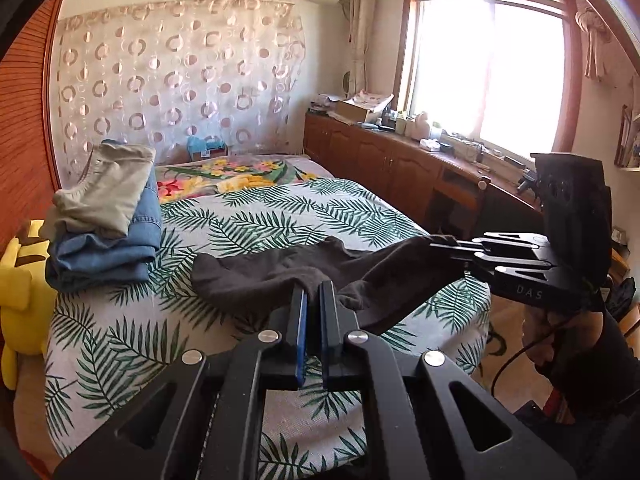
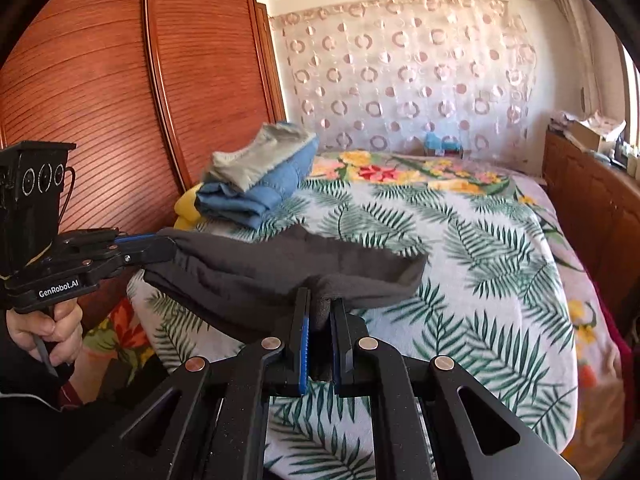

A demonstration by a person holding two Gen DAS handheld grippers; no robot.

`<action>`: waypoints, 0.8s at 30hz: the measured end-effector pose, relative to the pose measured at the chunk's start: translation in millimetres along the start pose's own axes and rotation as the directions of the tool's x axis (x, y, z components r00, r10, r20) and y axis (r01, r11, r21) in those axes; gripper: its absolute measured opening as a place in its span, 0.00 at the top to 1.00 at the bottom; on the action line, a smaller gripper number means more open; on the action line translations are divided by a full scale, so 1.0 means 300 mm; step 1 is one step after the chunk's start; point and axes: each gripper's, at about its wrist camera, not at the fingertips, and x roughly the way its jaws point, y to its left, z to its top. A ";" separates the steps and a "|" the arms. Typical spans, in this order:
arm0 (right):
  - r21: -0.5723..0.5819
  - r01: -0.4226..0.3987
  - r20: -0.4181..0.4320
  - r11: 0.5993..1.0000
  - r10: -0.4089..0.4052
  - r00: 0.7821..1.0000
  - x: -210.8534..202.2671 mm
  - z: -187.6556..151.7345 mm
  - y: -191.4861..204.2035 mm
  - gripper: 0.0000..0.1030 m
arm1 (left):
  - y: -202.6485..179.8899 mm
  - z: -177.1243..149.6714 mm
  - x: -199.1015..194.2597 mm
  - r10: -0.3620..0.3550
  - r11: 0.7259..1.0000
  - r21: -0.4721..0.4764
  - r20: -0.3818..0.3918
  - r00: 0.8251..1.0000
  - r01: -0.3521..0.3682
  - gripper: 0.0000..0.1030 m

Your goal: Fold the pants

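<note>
Dark grey pants (image 1: 280,276) hang between my two grippers above the leaf-print bed (image 1: 248,216). My left gripper (image 1: 314,286) is shut on one edge of the pants. My right gripper (image 1: 440,242) comes in from the right and is shut on the other end. In the right wrist view my right gripper (image 2: 320,296) pinches the grey pants (image 2: 280,272), and my left gripper (image 2: 168,246) grips their left end. The far part of the cloth sags onto the bed (image 2: 480,264).
A stack of folded blue and beige clothes (image 1: 108,216) lies at the bed's left side, also in the right wrist view (image 2: 260,176). A yellow plush toy (image 1: 20,280) sits beside it. A wooden wardrobe (image 2: 100,100) stands left and low cabinets (image 1: 400,168) right.
</note>
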 end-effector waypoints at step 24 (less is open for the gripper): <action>0.000 0.071 -0.039 0.998 -0.071 0.997 0.288 0.124 -0.059 0.92 | 0.120 0.091 0.234 0.033 0.999 -0.017 -0.037 0.999 -0.033 0.94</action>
